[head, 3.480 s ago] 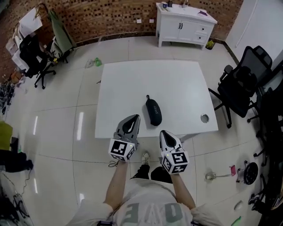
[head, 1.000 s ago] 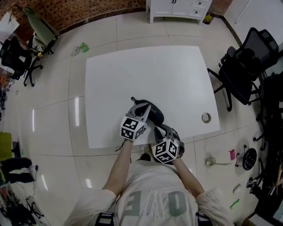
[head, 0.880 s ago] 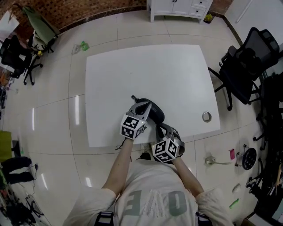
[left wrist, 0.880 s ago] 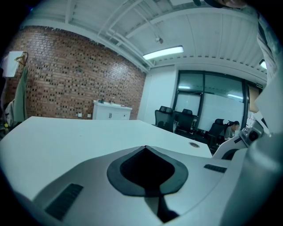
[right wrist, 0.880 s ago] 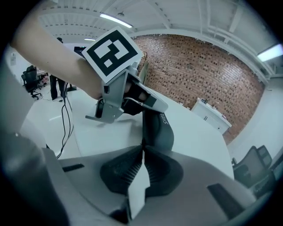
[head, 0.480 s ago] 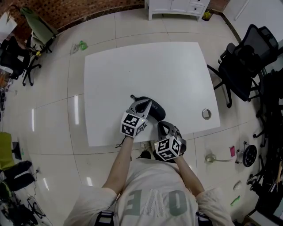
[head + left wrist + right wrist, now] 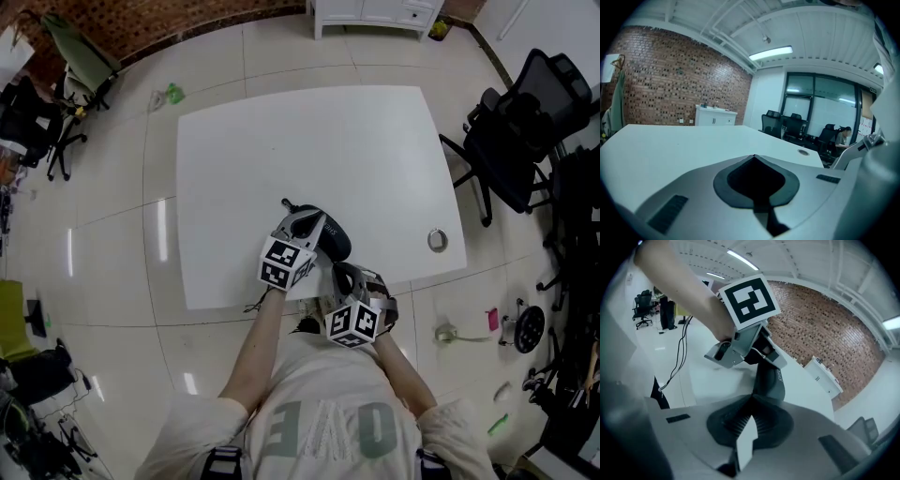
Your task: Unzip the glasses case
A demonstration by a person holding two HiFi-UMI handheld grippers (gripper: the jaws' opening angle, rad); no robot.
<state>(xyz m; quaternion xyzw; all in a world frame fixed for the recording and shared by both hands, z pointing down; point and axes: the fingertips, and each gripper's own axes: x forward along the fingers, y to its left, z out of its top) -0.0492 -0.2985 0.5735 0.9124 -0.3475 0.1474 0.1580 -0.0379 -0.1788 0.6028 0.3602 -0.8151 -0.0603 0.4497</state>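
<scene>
Both your left gripper (image 7: 303, 221) and right gripper (image 7: 343, 274) had closed in clenched, the case (image 7: 336, 241) under the left fingers and just ahead of the right, likely ready to unzip.

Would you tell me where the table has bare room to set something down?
The table's far half and left strip are bare; so is the stretch between case and grommet. Crowded: the near edge, around the case, left gripper and right gripper.

Overhead and right gripper views share glasses case (image 7: 336, 242).
</scene>
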